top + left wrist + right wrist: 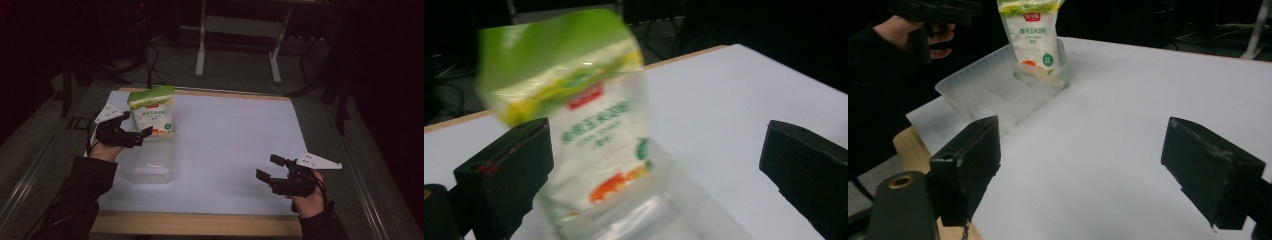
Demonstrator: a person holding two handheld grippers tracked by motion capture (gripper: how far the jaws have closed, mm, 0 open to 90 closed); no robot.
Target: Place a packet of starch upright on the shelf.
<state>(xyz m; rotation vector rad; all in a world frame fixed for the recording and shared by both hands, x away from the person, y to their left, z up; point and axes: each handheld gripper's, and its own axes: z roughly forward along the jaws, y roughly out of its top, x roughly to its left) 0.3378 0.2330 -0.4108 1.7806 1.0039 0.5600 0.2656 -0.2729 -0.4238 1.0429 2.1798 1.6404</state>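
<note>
Pouch (151, 112) upright at far end of clear tub (149, 165), print legible from right gripper view. Left gripper (134, 131) spread beside pouch; right gripper (267, 168) spread, near right, low over surface (235, 135).

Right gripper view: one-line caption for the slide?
Open right gripper over white table; green-topped bag upright in clear bin.

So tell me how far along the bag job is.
Done: the green-and-white bag stands upright at the far end of the clear plastic tub. In hand: nothing; the left gripper is open beside the bag. The right gripper waits open over the table. Left: pulling clear, probably.
</note>
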